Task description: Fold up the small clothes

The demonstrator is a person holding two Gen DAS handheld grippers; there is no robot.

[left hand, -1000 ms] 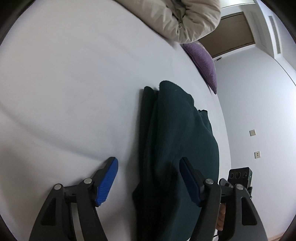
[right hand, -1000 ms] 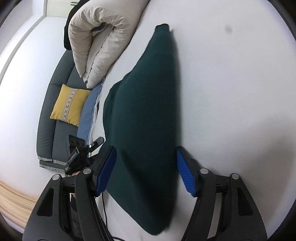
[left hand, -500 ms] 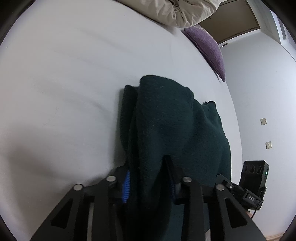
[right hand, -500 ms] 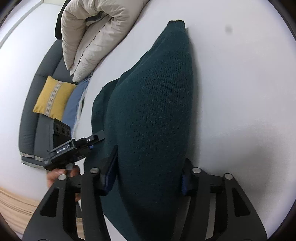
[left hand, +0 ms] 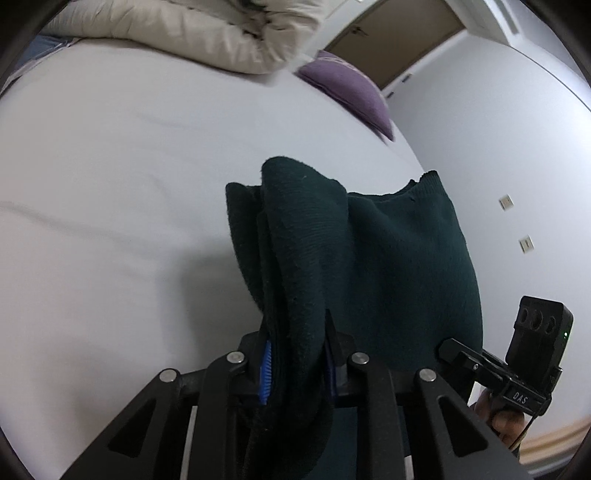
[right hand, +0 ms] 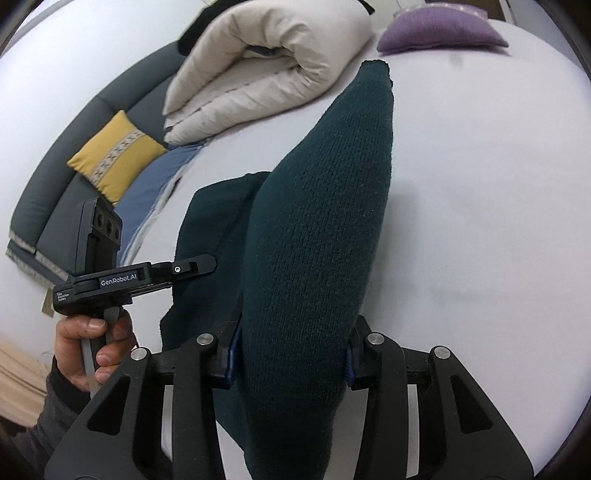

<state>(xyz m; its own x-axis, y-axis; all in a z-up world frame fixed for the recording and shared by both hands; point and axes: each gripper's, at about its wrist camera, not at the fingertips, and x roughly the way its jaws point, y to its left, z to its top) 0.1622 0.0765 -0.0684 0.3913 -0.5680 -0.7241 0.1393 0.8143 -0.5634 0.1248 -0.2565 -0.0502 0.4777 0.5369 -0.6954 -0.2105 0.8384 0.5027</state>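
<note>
**Right wrist view: thick bundle pinched, layers free to slide**

Right wrist view shows the right gripper (right hand: 291,354) closing its jaws on a fat roll of the dark green knit garment (right hand: 321,229), the blue pads pressed into both sides of the cloth. In the left wrist view the left gripper (left hand: 297,354) is likewise closing on a bunched edge of the same garment (left hand: 388,266), several layers stacked between the pads. The garment's near end sits in both grips, and its far end reaches out over the white bed sheet (left hand: 110,184); whether that end touches the sheet cannot be told.

The main risk, as I judge it, is the bulk in each pinch: inner layers could creep out and spoil an even fold. If the two hands travel unequally, the knit could twist or stretch between them. The far end could drag on the sheet and roll under. Further off lie the beige duvet (right hand: 273,62) and purple cushion (right hand: 439,29); a long forward swing might brush them.
</note>
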